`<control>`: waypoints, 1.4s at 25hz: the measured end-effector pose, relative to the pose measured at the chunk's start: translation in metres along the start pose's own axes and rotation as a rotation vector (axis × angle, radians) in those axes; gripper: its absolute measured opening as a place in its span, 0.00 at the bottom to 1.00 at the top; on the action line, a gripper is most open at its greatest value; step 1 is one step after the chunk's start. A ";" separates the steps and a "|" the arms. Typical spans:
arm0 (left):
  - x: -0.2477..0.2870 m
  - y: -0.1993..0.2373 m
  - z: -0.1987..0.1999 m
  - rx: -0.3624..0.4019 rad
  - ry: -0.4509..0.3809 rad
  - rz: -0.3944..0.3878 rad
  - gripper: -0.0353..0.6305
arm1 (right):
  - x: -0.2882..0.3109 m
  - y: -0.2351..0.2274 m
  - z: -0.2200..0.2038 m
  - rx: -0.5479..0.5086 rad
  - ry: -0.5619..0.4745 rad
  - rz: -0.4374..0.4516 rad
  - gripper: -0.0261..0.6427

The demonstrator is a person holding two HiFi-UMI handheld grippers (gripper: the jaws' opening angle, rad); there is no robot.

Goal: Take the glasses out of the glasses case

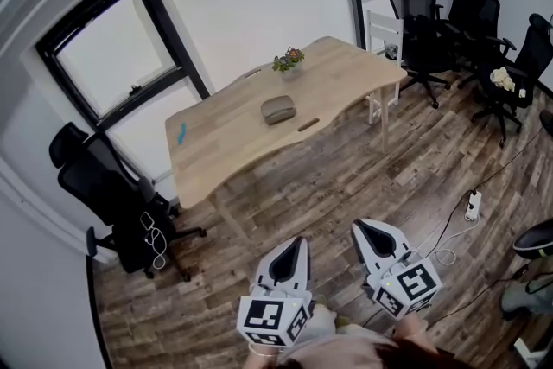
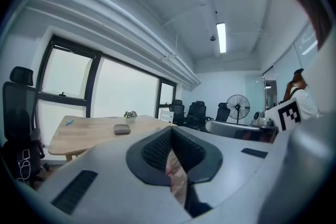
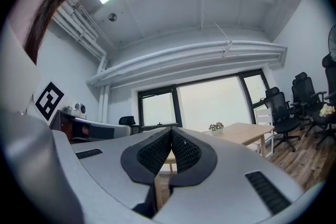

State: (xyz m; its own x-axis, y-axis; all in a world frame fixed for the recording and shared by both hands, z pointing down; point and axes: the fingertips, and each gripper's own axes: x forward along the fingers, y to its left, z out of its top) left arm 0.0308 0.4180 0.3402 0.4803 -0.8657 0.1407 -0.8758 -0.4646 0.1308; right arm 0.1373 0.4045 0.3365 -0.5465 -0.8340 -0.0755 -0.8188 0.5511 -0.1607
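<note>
Left tongs (image 1: 299,243) and right tongs (image 1: 360,226) are both clenched on nothing, held near the person, well apart from the glasses case (image 1: 278,110), which looks shut on the far counter (image 1: 216,147). Best approach squarely, then release one pair to pin the case before prying its lid.
</note>
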 end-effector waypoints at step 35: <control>0.151 0.145 0.030 -0.035 0.005 -0.023 0.05 | 0.198 -0.076 -0.009 0.005 0.013 -0.051 0.04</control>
State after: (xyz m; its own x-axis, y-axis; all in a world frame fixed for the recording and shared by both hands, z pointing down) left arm -0.0249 0.2141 0.3510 0.5006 -0.8539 0.1424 -0.8624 -0.4776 0.1681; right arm 0.0895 0.1981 0.3425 -0.5065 -0.8605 -0.0542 -0.8447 0.5078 -0.1692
